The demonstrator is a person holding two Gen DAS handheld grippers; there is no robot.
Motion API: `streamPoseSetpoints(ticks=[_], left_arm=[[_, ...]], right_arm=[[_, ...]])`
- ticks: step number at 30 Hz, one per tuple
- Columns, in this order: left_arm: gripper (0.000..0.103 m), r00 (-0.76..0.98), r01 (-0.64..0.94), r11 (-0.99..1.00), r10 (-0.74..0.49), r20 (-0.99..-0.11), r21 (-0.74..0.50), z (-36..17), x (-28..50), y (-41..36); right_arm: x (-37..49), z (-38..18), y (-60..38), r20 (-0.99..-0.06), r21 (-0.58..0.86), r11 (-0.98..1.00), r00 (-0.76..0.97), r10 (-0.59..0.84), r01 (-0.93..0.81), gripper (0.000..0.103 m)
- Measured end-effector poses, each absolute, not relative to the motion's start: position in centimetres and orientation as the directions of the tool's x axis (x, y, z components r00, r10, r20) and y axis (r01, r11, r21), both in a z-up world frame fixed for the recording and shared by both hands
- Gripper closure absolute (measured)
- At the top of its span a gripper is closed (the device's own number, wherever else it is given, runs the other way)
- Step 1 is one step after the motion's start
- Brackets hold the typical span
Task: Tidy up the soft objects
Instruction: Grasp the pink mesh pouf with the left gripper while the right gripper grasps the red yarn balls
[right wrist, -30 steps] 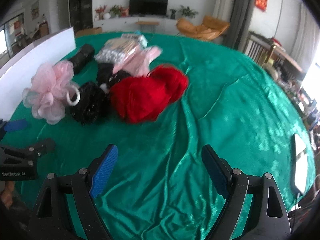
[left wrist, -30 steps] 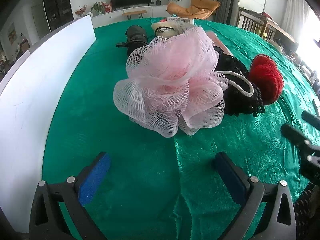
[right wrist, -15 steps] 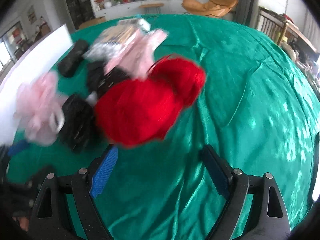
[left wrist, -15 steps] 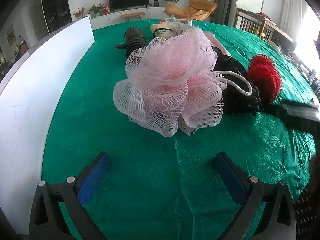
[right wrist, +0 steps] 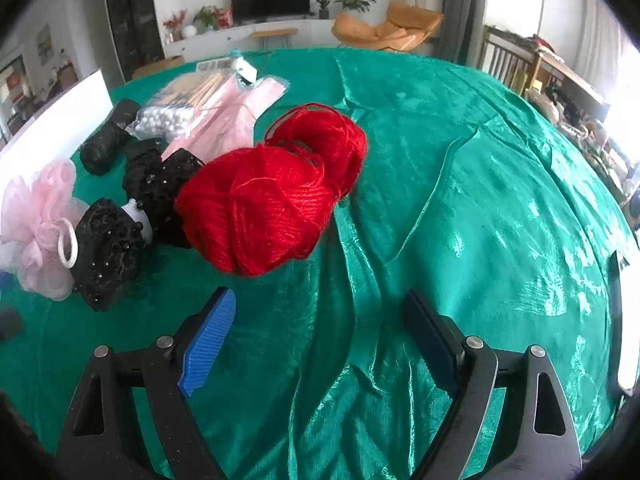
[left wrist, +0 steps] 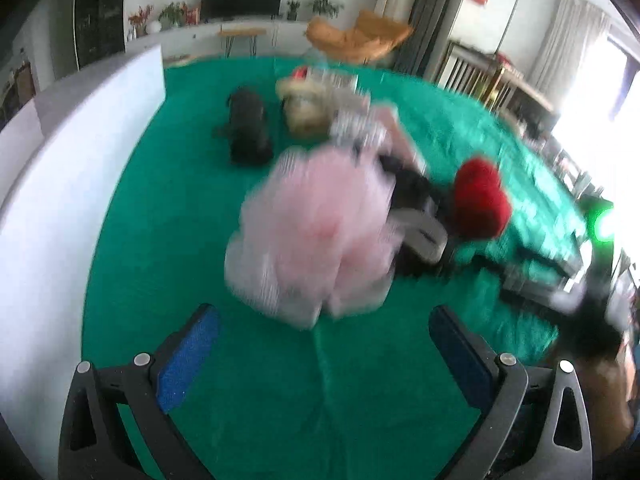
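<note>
A pink mesh bath pouf (left wrist: 316, 236) lies on the green cloth just ahead of my left gripper (left wrist: 324, 344), which is open with nothing between its fingers; this view is blurred. Red yarn balls (right wrist: 272, 192) sit just beyond my right gripper (right wrist: 316, 324), also open and holding nothing. Left of the yarn are black beaded mesh pieces (right wrist: 116, 244) and the same pouf (right wrist: 40, 224). In the left wrist view the yarn (left wrist: 478, 200) shows right of the pouf, and the right gripper's body (left wrist: 560, 280) reaches in from the right edge.
A white board (left wrist: 60, 208) stands along the table's left side. A black roll (right wrist: 108, 140), a bag of cotton swabs (right wrist: 180, 108) and a pink cloth (right wrist: 236, 120) lie farther back. The green cloth (right wrist: 480, 200) is wrinkled to the right. A chair and furniture stand beyond.
Both cameras moved: the left one lifted and pulled back, blurring its view. The right gripper came closer to the red yarn and steadied. Both stayed open.
</note>
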State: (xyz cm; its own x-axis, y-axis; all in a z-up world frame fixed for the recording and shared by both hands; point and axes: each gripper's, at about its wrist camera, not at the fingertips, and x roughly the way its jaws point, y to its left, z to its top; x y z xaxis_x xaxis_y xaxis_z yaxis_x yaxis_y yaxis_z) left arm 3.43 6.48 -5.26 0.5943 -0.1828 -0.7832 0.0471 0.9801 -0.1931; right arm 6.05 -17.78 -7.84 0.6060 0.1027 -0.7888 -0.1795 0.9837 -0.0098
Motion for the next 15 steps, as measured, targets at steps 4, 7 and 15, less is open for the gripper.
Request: streamPoseSetpoints(ticks=[4, 7, 15], left_arm=[[0.0, 0.606, 0.021, 0.988, -0.133, -0.784, -0.151, -4.5, 6.8, 6.1], [0.0, 0.586, -0.008, 0.997, -0.058, -0.808, -0.078, -5.7, 8.9, 6.2], [0.003, 0.568, -0.096, 0.995, 0.048, -0.822, -0.008, -4.7, 6.5, 11.2]], right_arm=[[6.4, -7.8, -17.9, -0.787, -0.011, 0.984, 0.609, 0.101, -0.177, 0.016], [6.4, -7.8, -18.0, -0.786, -0.01, 0.984, 0.609, 0.103, -0.179, 0.016], [6.3, -7.9, -18.0, -0.786, -0.01, 0.984, 0.61, 0.104, -0.18, 0.015]])
